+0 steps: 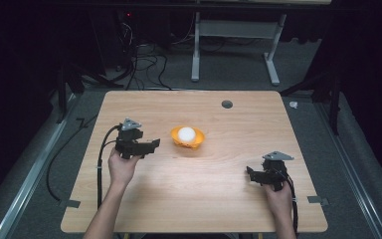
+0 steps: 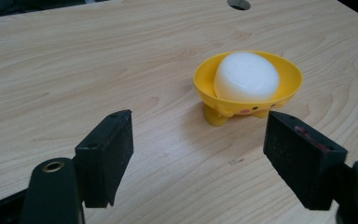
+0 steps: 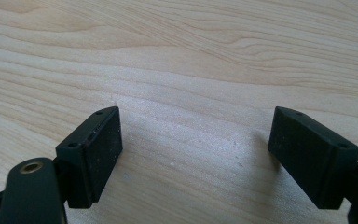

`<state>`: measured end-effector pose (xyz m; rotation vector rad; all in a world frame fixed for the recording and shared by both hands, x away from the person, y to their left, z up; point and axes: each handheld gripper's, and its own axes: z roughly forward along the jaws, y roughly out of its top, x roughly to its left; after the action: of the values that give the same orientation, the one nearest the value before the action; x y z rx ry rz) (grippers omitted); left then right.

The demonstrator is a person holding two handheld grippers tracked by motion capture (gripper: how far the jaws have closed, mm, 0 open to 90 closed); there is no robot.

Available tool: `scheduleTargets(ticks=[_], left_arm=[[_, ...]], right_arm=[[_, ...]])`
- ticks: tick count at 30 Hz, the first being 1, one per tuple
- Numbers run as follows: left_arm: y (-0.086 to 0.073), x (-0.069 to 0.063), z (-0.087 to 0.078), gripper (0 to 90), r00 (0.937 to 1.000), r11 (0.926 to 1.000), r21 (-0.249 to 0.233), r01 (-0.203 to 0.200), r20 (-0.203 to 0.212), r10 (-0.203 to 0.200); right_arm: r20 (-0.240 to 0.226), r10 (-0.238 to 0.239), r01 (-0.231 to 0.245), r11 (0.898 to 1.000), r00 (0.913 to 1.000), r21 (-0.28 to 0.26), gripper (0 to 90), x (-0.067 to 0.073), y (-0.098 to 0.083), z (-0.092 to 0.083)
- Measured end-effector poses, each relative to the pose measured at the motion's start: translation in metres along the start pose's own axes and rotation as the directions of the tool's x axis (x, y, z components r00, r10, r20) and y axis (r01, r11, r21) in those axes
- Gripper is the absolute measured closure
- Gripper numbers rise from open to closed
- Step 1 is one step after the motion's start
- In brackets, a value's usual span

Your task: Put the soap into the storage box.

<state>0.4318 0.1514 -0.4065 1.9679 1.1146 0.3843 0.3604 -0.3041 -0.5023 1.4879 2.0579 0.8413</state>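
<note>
White rounded foam-like block (image 2: 246, 77) sits inside a small yellow plastic bowl-shaped dish (image 2: 205, 84) with stubby feet. The dish stands near the middle of the light wooden table (image 1: 219, 174), slightly toward the far edge and slightly left of centre.

Handling judgement: the white block looks matte and lightweight, probably soft or compressible, so a moderate squeeze should be enough. Its domed top and curved sides give little flat surface; the best hold is likely across its widest part, just above the dish rim, with one jaw on each side. A grip too high on the dome could slip off. The dish looks thin, stiff and light, and rests on small feet, so it may tip or slide if the block is dragged sideways instead of lifted straight up. If the dish itself is to be moved, the rim offers a pinch point.

Left gripper (image 1: 149, 145) hovers just left of the dish, pointing toward it, jaws spread wide with nothing between them. In the left gripper view the dish lies ahead, nearer the right-hand jaw, so the approach calls for a small correction toward that side.

Right gripper (image 1: 251, 174) is held near the right edge of the table, well apart from the dish, jaws also spread and empty over bare wood.

A dark round grommet hole (image 1: 227, 104) sits near the far edge.
</note>
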Motion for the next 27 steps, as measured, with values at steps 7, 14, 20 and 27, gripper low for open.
scheduleTargets(ticks=[7, 14, 20, 27], left_arm=[[-0.004, 0.000, -0.004, 24.9, 1.0000, 1.0000, -0.009, 0.001, -0.007, -0.001], [-0.010, 0.001, -0.012, 25.0, 0.9999, 0.9998, -0.019, 0.005, -0.010, -0.006], [-0.013, 0.001, -0.019, 24.8, 0.9999, 0.9996, -0.028, 0.008, -0.015, -0.008], [-0.020, 0.002, -0.028, 25.0, 0.9996, 0.9983, -0.055, 0.019, -0.019, -0.020]], right_arm=[[0.001, 0.000, 0.000, 1.000, 1.0000, 0.000, 18.3, 0.000, 0.000, 0.000], [0.001, 0.000, 0.000, 1.000, 1.0000, 0.000, 18.3, 0.000, 0.000, 0.000], [0.001, 0.001, -0.001, 1.000, 1.0000, 0.000, 18.3, 0.000, 0.000, 0.000], [0.001, 0.001, -0.001, 1.000, 1.0000, 0.000, 18.3, 0.000, 0.000, 0.000]])
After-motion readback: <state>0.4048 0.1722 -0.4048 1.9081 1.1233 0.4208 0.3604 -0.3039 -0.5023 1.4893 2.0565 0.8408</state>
